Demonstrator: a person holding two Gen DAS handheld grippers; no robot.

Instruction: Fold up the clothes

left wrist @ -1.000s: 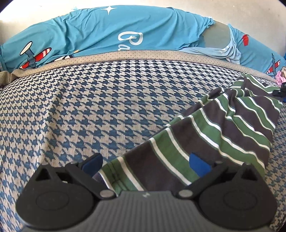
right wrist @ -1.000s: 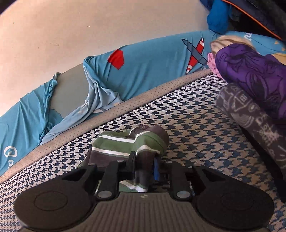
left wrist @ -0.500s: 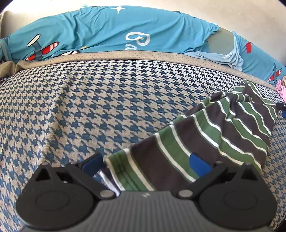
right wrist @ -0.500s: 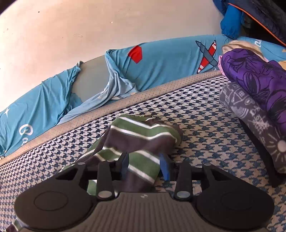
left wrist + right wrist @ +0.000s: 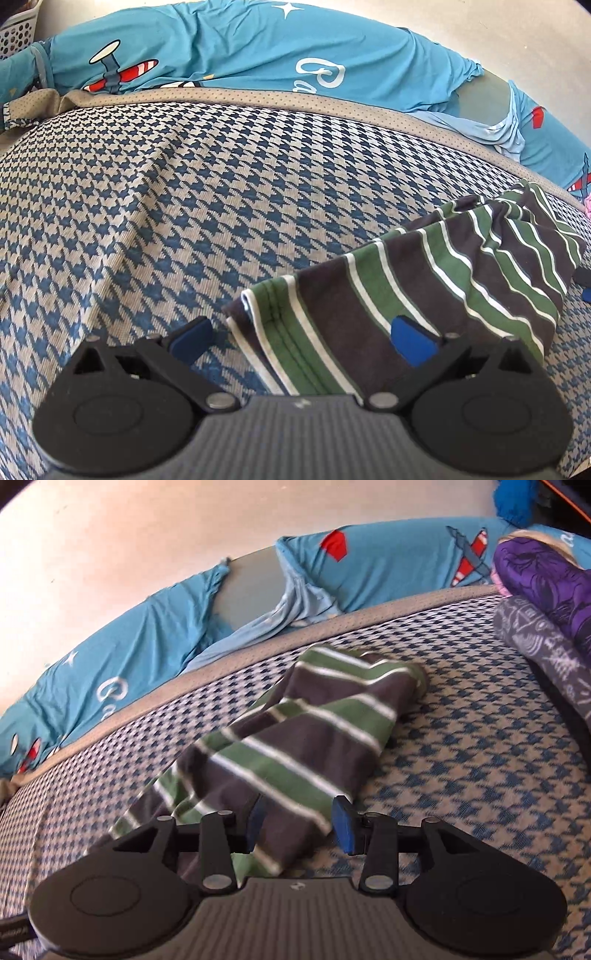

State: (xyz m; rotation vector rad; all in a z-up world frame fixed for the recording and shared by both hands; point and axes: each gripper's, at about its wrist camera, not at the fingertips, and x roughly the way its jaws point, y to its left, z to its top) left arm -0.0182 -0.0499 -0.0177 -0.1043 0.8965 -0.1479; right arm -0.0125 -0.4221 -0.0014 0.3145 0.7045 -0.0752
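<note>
A striped garment (image 5: 424, 280), in green, dark grey and white, lies stretched in a long folded band on the houndstooth bed cover (image 5: 184, 206). My left gripper (image 5: 301, 341) is open wide over its hemmed end, with one blue pad (image 5: 412, 345) above the cloth and the other pad (image 5: 190, 339) above the bare cover. In the right wrist view the same garment (image 5: 303, 738) runs away from my right gripper (image 5: 298, 825), which is open with the cloth's near end lying loose between its fingers. A tip of the right gripper (image 5: 583, 280) shows at the left view's right edge.
A blue aeroplane-print sheet (image 5: 258, 55) bunches along the bed's far side against the wall. Rolled purple (image 5: 546, 576) and grey patterned (image 5: 546, 653) clothes are stacked at the right. A white basket (image 5: 18, 29) stands at the far left corner.
My right gripper was shut on the garment's end; it has opened, let go and drawn back. The garment now lies longer and flatter. My left gripper has backed off, baring the hem.
</note>
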